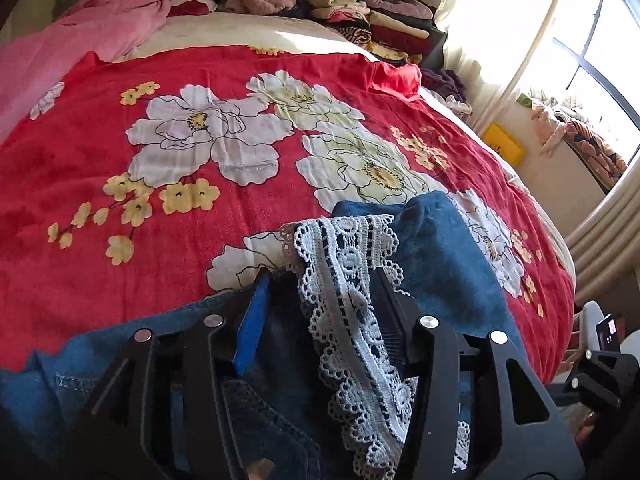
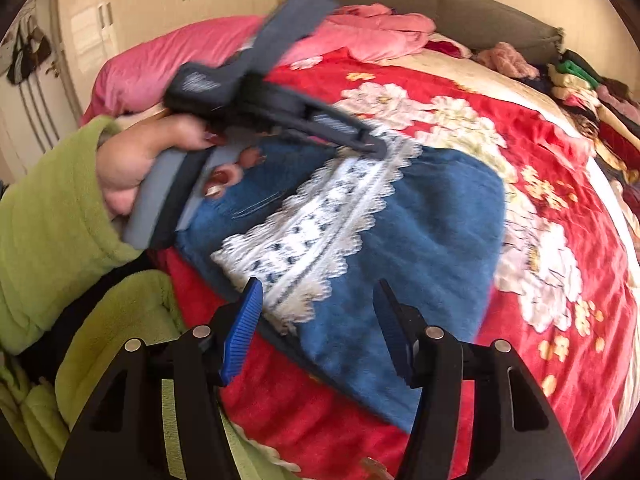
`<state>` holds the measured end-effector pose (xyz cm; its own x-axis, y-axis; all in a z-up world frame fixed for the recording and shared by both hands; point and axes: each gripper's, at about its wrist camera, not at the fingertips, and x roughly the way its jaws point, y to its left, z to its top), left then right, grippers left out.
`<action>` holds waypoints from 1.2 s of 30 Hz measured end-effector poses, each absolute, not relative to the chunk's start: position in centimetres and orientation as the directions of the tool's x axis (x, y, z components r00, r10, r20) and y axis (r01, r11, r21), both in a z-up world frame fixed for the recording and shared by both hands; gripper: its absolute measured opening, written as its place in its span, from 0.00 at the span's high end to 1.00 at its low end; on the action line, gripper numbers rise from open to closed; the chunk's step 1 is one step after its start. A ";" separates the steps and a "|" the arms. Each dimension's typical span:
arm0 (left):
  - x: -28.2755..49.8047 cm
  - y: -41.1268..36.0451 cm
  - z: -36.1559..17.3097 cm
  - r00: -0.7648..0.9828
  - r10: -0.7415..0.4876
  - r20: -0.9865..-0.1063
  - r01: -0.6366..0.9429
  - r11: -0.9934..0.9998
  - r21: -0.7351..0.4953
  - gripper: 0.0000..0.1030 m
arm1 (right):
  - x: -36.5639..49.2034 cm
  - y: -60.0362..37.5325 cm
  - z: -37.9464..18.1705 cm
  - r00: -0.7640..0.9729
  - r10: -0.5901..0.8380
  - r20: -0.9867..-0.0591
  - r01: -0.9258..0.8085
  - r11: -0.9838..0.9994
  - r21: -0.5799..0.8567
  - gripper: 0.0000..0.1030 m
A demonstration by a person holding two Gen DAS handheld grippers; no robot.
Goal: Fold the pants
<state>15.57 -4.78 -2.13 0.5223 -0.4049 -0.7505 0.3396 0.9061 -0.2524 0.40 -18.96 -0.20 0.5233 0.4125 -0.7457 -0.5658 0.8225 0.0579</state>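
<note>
your pants (image 2: 420, 216), blue denim with a white lace trim (image 2: 320, 216), lie bunched in a compact fold on the red floral bedspread (image 1: 160, 240), near the bed's near edge and right under both tools. i'd judge at least one fold is in and the bundle still needs squaring and flattening (the lace runs askew across it). your left tongs (image 1: 320, 300) stand partly spread with the lace draped between them; i can't see the pads pressing, so i'd call them loose rather than pinching. your right tongs (image 2: 320, 320) hover spread over the near edge of the denim, holding nothing. no containers show; folded clothes (image 1: 372, 20) are stacked at the bed's far right corner.
</note>
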 end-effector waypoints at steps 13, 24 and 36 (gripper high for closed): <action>6.9 -2.8 0.4 0.511 -0.343 -0.788 0.259 0.936 -0.239 0.47 | 1.6 -24.4 -1.0 0.534 0.444 -0.719 -0.437 0.873 0.214 0.45; 3.7 -4.7 -3.1 0.406 -0.337 -0.850 0.187 0.941 -0.283 0.47 | 0.5 -25.5 -0.9 0.538 0.482 -0.691 -0.459 0.856 0.239 0.45; 1.3 -7.7 -2.7 0.435 -0.247 -0.866 0.313 0.943 -0.112 0.91 | 0.5 -25.5 -0.4 0.541 0.497 -0.678 -0.474 0.846 0.243 0.45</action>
<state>1.32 -7.68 -2.71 0.4354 -0.2470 -0.8657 0.3126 0.9433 -0.1119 0.47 -25.52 -0.36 0.5407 0.4973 -0.6785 -0.4738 0.8465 0.2429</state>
